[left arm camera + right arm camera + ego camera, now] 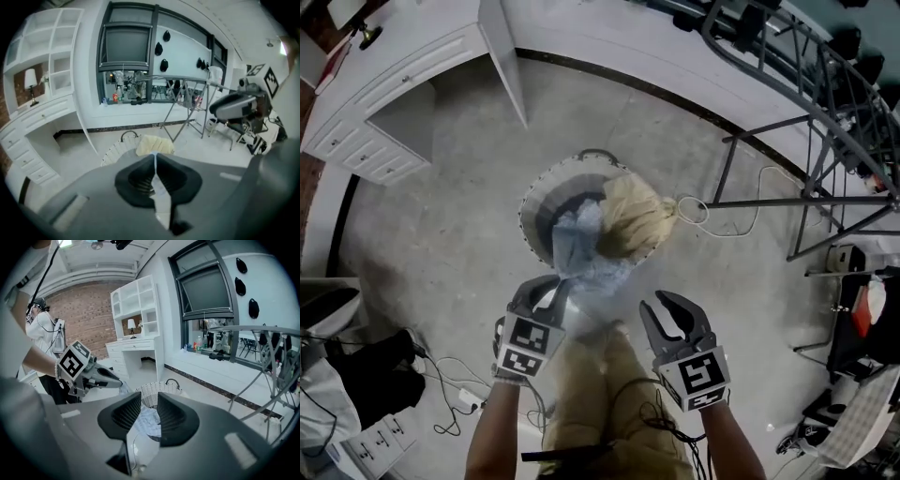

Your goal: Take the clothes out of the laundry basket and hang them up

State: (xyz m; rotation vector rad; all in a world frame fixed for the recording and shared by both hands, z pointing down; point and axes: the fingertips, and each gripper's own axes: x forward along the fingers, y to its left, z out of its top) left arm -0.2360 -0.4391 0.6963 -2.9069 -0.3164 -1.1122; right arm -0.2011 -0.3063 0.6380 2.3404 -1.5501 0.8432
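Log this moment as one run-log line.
left tongs: shut on blue garment | right tongs: open, empty | garment: trailing from laundry basket | tan garment: in basket

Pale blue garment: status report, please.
Left gripper shut on pale blue garment, trailing from white wicker basket. Right gripper open, empty. Beige garment in basket.

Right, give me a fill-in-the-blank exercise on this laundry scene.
Of the left gripper and right gripper, the ____ one pinches the thin light blue cloth.
The other one's fingers are ____ and empty.
The crumpled beige garment sits ____ the round white wicker basket.
Missing: left; open; in.
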